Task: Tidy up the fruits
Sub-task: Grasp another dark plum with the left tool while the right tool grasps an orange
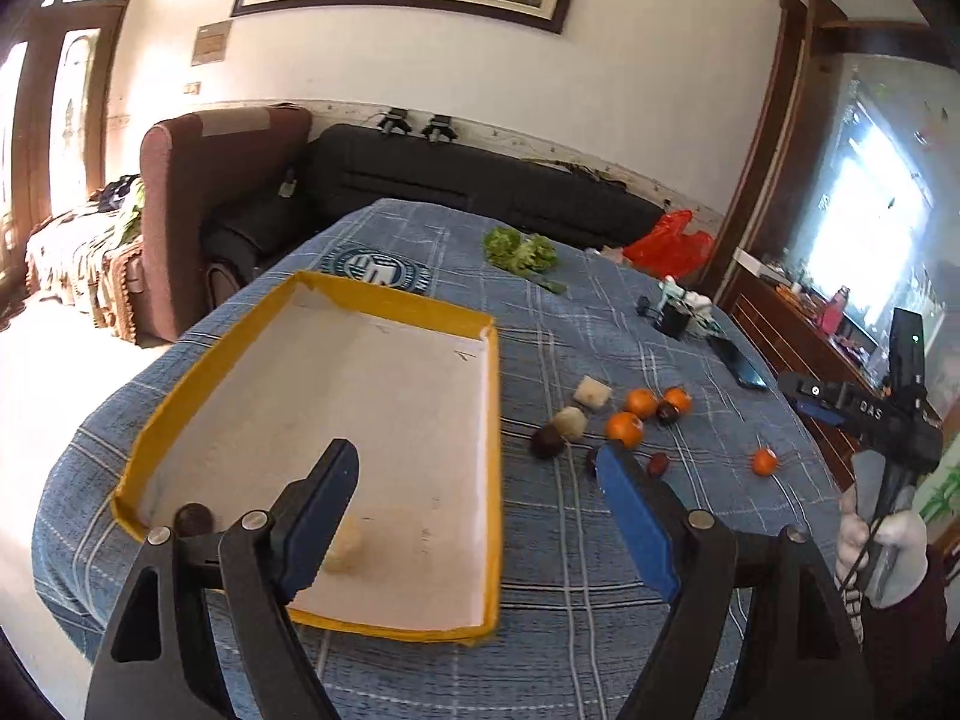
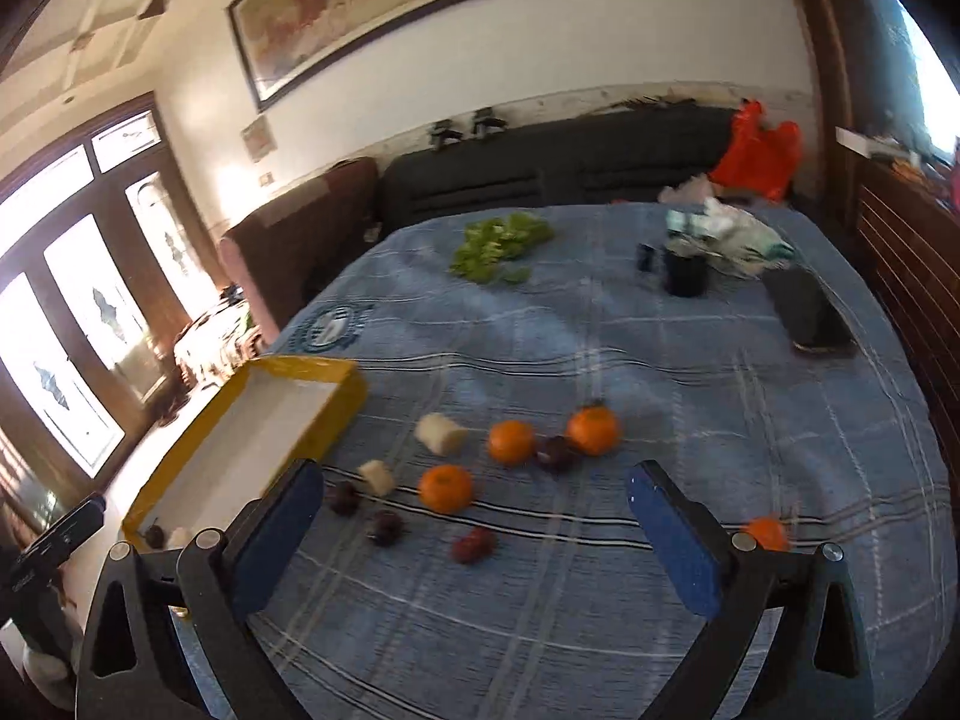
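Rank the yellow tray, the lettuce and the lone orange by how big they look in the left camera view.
1. Yellow tray, by far the largest, though nearest the camera.
2. Lettuce, farther away, so likely bigger than it seems.
3. Lone orange, the smallest.

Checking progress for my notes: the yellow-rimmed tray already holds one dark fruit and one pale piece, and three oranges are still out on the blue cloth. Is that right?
Not quite: four oranges are still out on the blue cloth, not three, as the right wrist view shows. The rest holds: the yellow-rimmed tray holds one dark fruit and one pale piece.
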Demonstrator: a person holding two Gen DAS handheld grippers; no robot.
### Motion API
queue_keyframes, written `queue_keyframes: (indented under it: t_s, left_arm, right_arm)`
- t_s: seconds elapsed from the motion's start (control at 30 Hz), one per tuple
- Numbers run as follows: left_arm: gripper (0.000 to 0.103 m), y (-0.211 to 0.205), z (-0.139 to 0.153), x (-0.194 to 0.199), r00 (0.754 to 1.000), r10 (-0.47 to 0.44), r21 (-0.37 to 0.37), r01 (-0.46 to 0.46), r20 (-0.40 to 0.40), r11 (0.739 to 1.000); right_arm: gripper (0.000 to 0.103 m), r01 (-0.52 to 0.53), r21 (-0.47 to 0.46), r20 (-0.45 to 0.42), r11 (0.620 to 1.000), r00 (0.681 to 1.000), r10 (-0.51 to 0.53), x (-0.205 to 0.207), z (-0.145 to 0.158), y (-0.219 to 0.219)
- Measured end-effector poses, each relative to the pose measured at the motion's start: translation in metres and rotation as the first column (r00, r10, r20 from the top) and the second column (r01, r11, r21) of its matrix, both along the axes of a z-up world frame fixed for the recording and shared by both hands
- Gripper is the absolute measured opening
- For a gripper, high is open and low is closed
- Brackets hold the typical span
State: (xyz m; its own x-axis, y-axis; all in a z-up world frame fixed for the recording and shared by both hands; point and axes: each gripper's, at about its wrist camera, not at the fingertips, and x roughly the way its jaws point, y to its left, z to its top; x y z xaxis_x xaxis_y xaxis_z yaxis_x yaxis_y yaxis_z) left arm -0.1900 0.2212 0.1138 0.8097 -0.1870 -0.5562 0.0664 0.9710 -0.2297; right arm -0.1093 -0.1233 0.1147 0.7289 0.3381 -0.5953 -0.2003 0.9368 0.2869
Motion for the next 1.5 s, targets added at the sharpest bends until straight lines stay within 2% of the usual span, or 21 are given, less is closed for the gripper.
queue_keyframes:
  t_s: [0.17, 0.23, 0.27, 0.4, 0.5, 0.57, 0.63, 0.73, 0.8, 1.03, 1.13, 1.23, 1.3, 1.4, 1.5]
  left_arm:
    - [0.081, -0.048, -0.02, 0.025, 0.991, -0.117, -0.005, 0.117, -0.066, 0.993]
    - [0.081, -0.066, -0.027, 0.035, 0.985, -0.151, 0.0, 0.151, -0.084, 0.988]
    - [0.081, -0.075, -0.031, 0.039, 0.982, -0.164, 0.01, 0.166, -0.09, 0.986]
    - [0.057, -0.103, -0.045, 0.058, 0.968, -0.212, 0.055, 0.221, -0.136, 0.974]
    - [0.057, -0.12, -0.054, 0.073, 0.961, -0.219, 0.105, 0.238, -0.166, 0.965]
    - [0.057, -0.127, -0.061, 0.084, 0.957, -0.221, 0.122, 0.246, -0.187, 0.962]
    - [0.056, -0.134, -0.069, 0.097, 0.953, -0.218, 0.149, 0.251, -0.209, 0.956]
    - [0.046, -0.141, -0.08, 0.112, 0.946, -0.216, 0.169, 0.26, -0.239, 0.951]
    - [0.035, -0.145, -0.086, 0.12, 0.941, -0.216, 0.18, 0.267, -0.26, 0.947]
    - [0.035, -0.148, -0.091, 0.136, 0.949, -0.186, 0.216, 0.243, -0.254, 0.946]
    - [0.043, -0.149, -0.094, 0.14, 0.947, -0.176, 0.237, 0.242, -0.269, 0.941]
    - [0.044, -0.148, -0.102, 0.149, 0.945, -0.157, 0.256, 0.234, -0.288, 0.938]
    - [0.026, -0.145, -0.107, 0.153, 0.939, -0.152, 0.239, 0.231, -0.308, 0.943]
    - [0.025, -0.141, -0.103, 0.148, 0.946, -0.147, 0.216, 0.214, -0.287, 0.953]
    - [0.025, -0.136, -0.091, 0.139, 0.954, -0.149, 0.185, 0.2, -0.259, 0.962]
  right_arm:
    - [0.096, 0.174, -0.004, -0.074, 0.985, 0.982, -0.174, 0.002, -0.028, -0.081]
    - [0.083, 0.207, 0.0, -0.13, 0.978, 0.97, -0.205, 0.004, -0.043, -0.098]
    - [0.081, 0.219, 0.0, -0.156, 0.976, 0.964, -0.217, 0.006, -0.051, -0.102]
    - [0.078, 0.217, -0.005, -0.211, 0.976, 0.954, -0.213, 0.012, -0.074, -0.103]
    - [0.075, 0.206, -0.052, -0.227, 0.977, 0.95, -0.213, 0.019, -0.089, -0.094]
    - [0.068, 0.199, -0.078, -0.253, 0.977, 0.944, -0.212, 0.024, -0.099, -0.09]
    - [0.058, 0.201, -0.095, -0.234, 0.975, 0.948, -0.218, 0.023, -0.1, -0.089]
    - [0.048, 0.196, -0.092, -0.223, 0.976, 0.952, -0.212, 0.023, -0.101, -0.091]
    - [0.048, 0.193, -0.08, -0.223, 0.978, 0.953, -0.206, 0.023, -0.102, -0.092]
    - [0.048, 0.174, -0.094, -0.221, 0.98, 0.956, -0.191, 0.025, -0.101, -0.086]
    - [0.048, 0.168, -0.102, -0.22, 0.981, 0.957, -0.187, 0.025, -0.101, -0.084]
    - [0.048, 0.168, -0.106, -0.221, 0.98, 0.957, -0.188, 0.025, -0.101, -0.084]
    - [0.047, 0.167, -0.107, -0.22, 0.98, 0.957, -0.187, 0.025, -0.101, -0.084]
    - [0.038, 0.167, -0.102, -0.22, 0.981, 0.958, -0.186, 0.024, -0.101, -0.084]
    - [0.037, 0.164, -0.097, -0.215, 0.982, 0.96, -0.182, 0.024, -0.1, -0.084]
